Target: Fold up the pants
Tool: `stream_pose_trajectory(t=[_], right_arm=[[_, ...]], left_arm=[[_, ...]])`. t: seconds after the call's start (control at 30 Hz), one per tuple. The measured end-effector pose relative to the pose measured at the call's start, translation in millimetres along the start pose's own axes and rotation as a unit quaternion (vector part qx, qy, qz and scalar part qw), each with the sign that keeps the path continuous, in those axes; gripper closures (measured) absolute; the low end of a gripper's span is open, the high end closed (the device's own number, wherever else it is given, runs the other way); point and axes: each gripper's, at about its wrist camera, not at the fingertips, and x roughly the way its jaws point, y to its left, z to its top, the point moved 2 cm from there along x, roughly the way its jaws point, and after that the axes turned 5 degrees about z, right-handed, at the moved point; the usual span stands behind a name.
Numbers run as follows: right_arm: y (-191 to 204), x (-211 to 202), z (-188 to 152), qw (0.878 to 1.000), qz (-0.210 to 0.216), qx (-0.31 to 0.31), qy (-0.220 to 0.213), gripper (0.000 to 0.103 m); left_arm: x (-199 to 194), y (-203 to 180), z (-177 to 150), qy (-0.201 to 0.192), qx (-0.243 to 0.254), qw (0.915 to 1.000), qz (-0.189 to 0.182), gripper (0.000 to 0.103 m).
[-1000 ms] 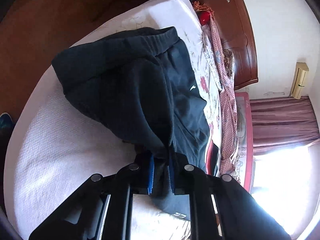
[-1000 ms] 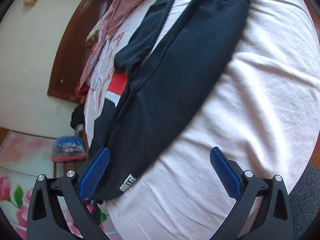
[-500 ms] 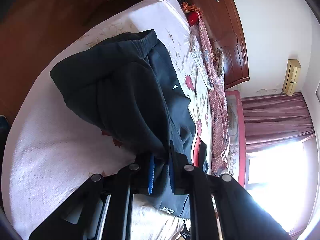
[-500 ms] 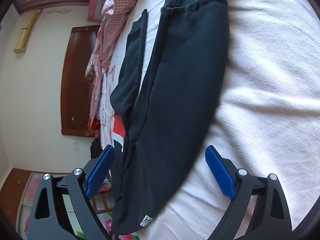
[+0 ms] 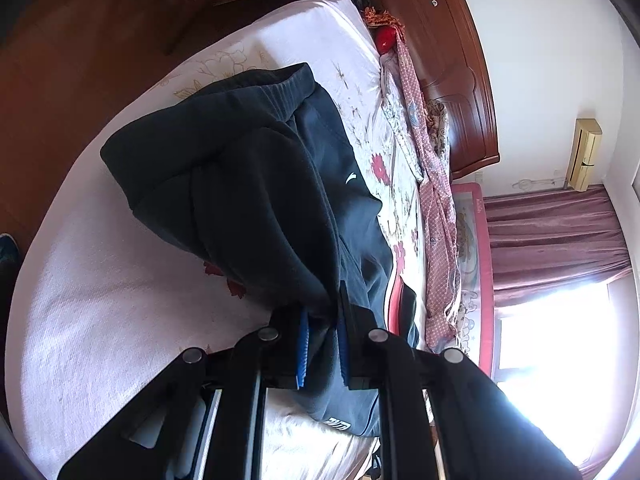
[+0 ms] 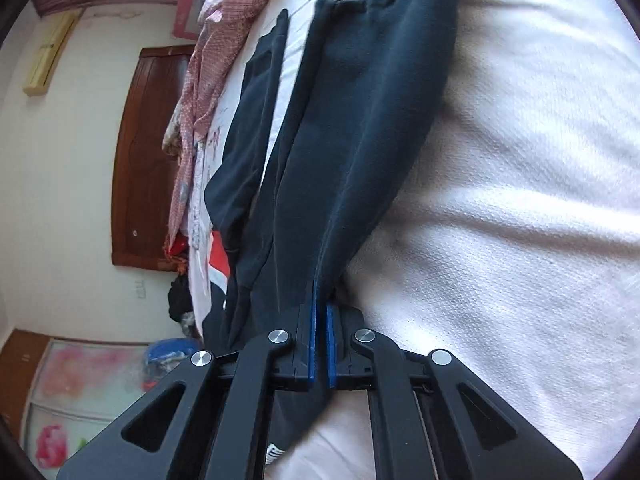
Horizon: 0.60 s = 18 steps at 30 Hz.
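- The left gripper (image 5: 322, 344) is clenched on a fold of the dark pants (image 5: 248, 184); its blue pads (image 5: 303, 346) press the cloth from both sides, and the fabric rises from the jaws in a taut ridge.
- The right gripper (image 6: 320, 344) has its jaws drawn almost together on the edge of the pants (image 6: 360, 128); a thin seam of dark cloth runs up from between the blue pads (image 6: 312, 344), and the leg hangs over the near edge of the bed below the fingers.
- In the left wrist view the pants lie across the middle of the bed (image 5: 100, 320), bunched and doubled over, the ribbed waistband (image 5: 276, 88) towards the far end near the headboard (image 5: 452, 80). A small white logo (image 5: 352, 178) shows on the upper layer, and a white printed mark (image 5: 338, 424) sits near the hem at the near edge.
- In the right wrist view one leg stretches long and fairly flat away from the gripper towards the far edge of the bed (image 6: 520, 200), with a second dark strip (image 6: 256, 120) lying beside it, a band of sheet between them.
- The bed wears a pale textured cover, with a flowered sheet (image 5: 384, 168) beyond the pants.
- A pink patterned cloth (image 5: 432, 184) is heaped along the far side of the bed.
- Past it stand a wooden headboard, a maroon curtain (image 5: 552, 236) and a bright window (image 5: 560, 344).
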Motion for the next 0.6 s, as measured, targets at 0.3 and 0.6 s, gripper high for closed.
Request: stream_pose_trajectory(t=[0.3,0.6], right_arm=[[54,-39,30,0.993,0.02,-0.11,0.041,0.101],[61,-79,25,0.983,0.028,-0.161,0.08,0.101]], left_arm=[[-46,-12,-26,-0.042,0.003,0.9987,-0.029,0.093],[-114,7,-101,-0.057,-0.012,0.9981,-0.02,0.093]])
